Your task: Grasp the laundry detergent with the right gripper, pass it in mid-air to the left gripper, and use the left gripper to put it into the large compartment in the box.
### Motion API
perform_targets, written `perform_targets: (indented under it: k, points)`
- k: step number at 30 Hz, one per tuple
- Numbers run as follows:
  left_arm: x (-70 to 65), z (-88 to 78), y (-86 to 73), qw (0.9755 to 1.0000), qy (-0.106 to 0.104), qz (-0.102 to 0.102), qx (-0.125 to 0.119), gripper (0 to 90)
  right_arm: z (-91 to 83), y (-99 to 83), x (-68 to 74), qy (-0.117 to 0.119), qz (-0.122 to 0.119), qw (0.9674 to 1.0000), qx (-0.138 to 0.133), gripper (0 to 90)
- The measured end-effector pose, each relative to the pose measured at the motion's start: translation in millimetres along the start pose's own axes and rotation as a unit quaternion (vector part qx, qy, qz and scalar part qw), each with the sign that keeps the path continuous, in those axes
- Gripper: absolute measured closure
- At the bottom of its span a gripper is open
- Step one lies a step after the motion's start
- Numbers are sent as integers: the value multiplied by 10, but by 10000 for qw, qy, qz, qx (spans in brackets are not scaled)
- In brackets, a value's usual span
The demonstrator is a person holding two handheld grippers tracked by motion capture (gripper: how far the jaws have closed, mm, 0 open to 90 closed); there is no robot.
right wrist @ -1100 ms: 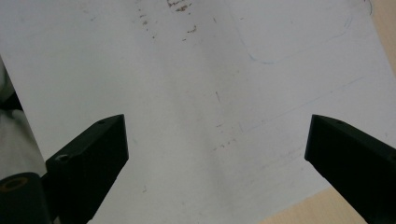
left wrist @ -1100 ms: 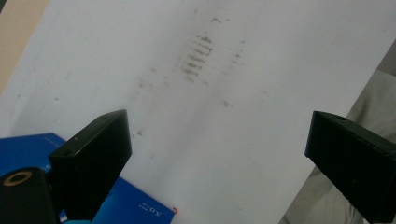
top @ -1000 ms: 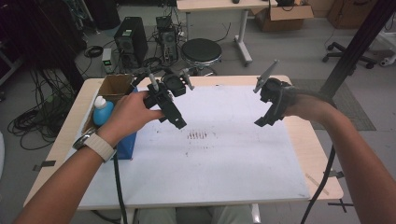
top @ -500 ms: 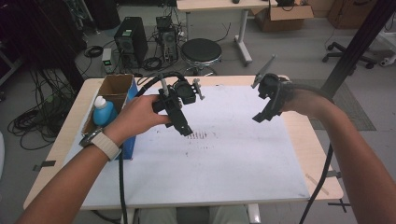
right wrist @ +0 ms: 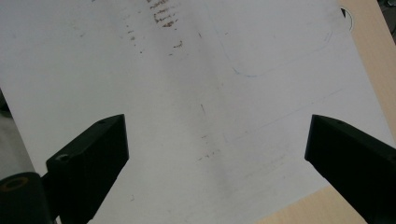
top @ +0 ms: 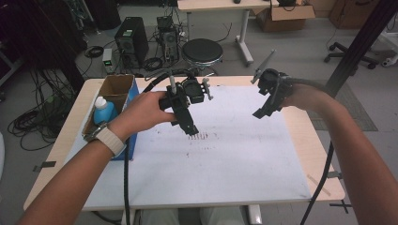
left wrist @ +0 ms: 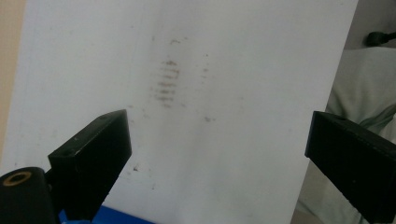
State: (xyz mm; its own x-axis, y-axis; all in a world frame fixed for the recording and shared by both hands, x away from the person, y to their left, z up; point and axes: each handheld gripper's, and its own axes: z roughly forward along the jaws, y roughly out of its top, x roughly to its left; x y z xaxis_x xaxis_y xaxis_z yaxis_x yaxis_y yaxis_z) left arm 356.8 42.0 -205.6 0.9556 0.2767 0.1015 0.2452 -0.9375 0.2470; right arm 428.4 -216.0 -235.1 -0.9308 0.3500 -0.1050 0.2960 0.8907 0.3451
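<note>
A white sheet (top: 225,159) covers most of the wooden table (top: 319,173). Near its middle is a patch of short brown smudges (top: 199,137), which appears again in the left gripper view (left wrist: 167,84) and at the top of the right gripper view (right wrist: 161,14). My left gripper (top: 191,130) hovers right over those smudges, pointing down at the sheet; its jaws stand wide open (left wrist: 219,135) with nothing between them. My right gripper (top: 259,114) hangs above the sheet's far right part, also wide open and empty (right wrist: 217,140).
A blue box with a cardboard insert (top: 117,89) stands at the table's left edge and holds a blue bottle with a white cap (top: 104,111). Faint pen outlines (right wrist: 280,56) mark the sheet. Behind the table are a black stool (top: 202,51) and computer towers (top: 131,42).
My left gripper has moved right and toward the sheet's centre, ending over the brown smudges. The right gripper has stayed almost still.
</note>
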Motion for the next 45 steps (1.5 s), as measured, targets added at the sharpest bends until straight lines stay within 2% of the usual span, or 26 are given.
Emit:
perform_targets:
  k: [13, 45]
  points:
    - [-15, 38, 61, 9998, -110, 140, 36, 76, 3, -31, 79, -31, 9, 10000, 80, 58]
    - [-5, 32, 31, 9999, -142, 83, 2, 76, 66, -59, 108, -17, -1, 9999, 165, 58]
